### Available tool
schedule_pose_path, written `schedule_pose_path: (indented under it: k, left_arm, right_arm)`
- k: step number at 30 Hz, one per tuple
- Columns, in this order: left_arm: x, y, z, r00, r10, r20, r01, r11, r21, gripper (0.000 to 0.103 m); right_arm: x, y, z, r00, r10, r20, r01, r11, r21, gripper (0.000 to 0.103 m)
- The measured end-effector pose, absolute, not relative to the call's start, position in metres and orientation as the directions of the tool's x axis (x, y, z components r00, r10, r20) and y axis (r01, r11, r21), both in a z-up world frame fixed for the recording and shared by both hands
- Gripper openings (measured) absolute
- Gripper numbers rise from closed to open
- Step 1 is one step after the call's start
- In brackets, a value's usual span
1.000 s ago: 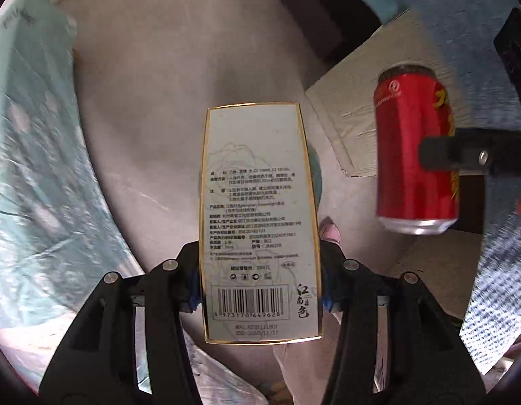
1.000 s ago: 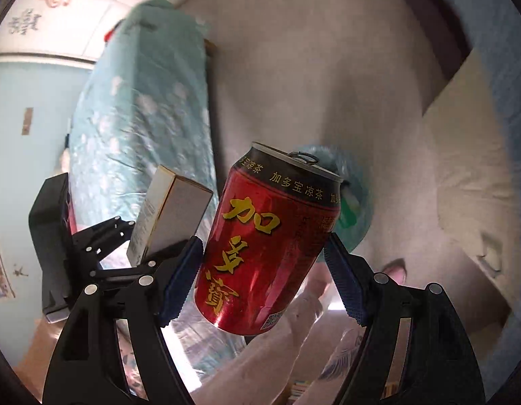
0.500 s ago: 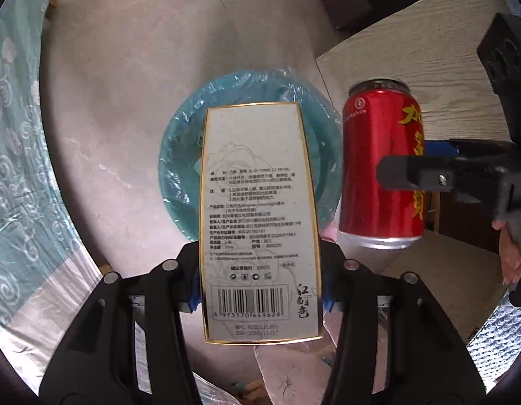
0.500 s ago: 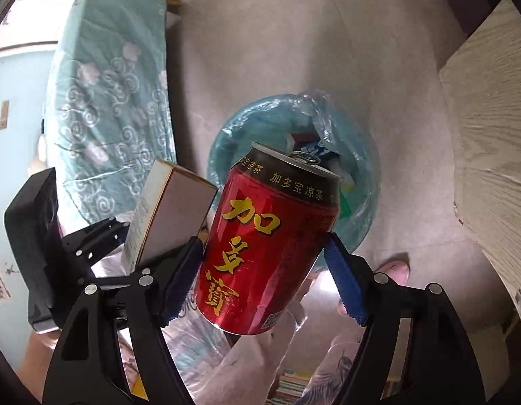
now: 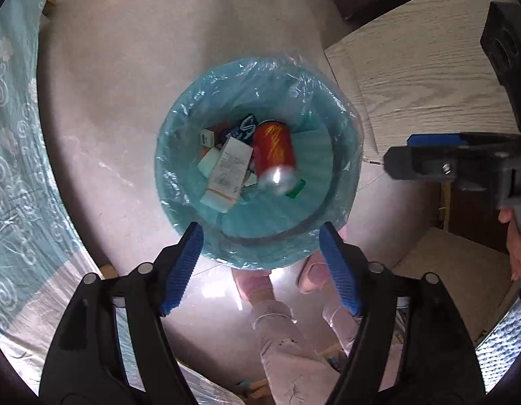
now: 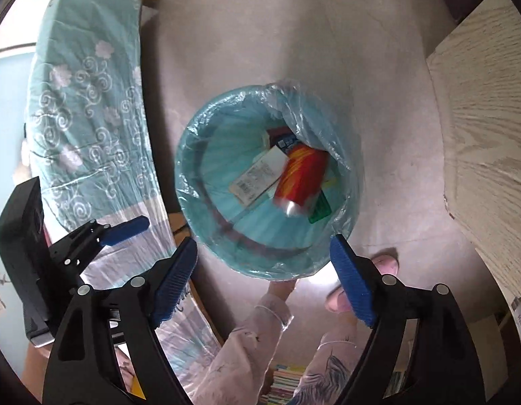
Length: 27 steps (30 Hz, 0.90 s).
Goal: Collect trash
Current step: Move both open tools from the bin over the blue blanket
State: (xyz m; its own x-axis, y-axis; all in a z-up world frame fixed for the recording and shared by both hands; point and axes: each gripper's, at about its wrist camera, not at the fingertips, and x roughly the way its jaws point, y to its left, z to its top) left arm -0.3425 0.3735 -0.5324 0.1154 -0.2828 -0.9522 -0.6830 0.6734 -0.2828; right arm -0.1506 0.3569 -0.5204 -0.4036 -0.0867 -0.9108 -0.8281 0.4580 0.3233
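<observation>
A teal bin [image 5: 179, 141] lined with a clear bag stands on the floor below both grippers; it also shows in the right wrist view [image 6: 206, 155]. Inside lie the red can [image 5: 273, 155], blurred, and the white box [image 5: 228, 168], among other scraps. The can [image 6: 302, 179] and the box [image 6: 257, 177] also show in the right wrist view. My left gripper [image 5: 262, 265] is open and empty above the bin's near rim. My right gripper [image 6: 263, 278] is open and empty above the same rim, and shows side-on in the left wrist view [image 5: 429, 155].
A light wooden table [image 5: 429, 77] stands right of the bin; it also shows in the right wrist view [image 6: 489, 128]. A bed with a teal patterned cover [image 6: 88, 101] lies to the left. The person's feet [image 5: 277, 276] in pink slippers stand near the bin.
Both grippers opened. The white box dropped from the left gripper and the red can from the right gripper into the bin.
</observation>
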Motion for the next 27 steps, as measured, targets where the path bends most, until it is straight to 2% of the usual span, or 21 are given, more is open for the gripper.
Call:
schedule_pose_path:
  k: [8,12,15,19,27]
  left_arm:
    - [-0.351,0.383,-0.511,0.126,-0.272,-0.954,-0.720,0.637,-0.277,0.072]
    - [-0.363,0.384,-0.476,0.141,-0.232,-0.962,-0.738,0.624,-0.258,0.079]
    - [-0.374,0.382,-0.443,0.148,-0.204,-0.968,-0.737,0.630,-0.245,0.083]
    - [-0.385,0.379,-0.398,0.149,-0.172,-0.974,-0.729,0.647,-0.226,0.090]
    - [-0.383,0.377,-0.286,0.221,-0.092,-0.971,-0.667,0.712,-0.219,0.096]
  right_arm:
    - [-0.170,0.357,-0.480,-0.366,-0.073,-0.928,-0.876,0.364,0.317,0.081]
    - [-0.190,0.355,-0.443,-0.302,-0.061,-0.951,-0.925,0.260,0.277,0.082]
    - [-0.204,0.351,-0.403,-0.265,-0.030,-0.964,-0.947,0.196,0.254,0.087]
    - [-0.226,0.343,-0.335,-0.231,0.020,-0.973,-0.968,0.094,0.232,0.087]
    - [-0.231,0.320,-0.207,-0.176,0.182,-0.967,-0.983,0.010,0.181,0.090]
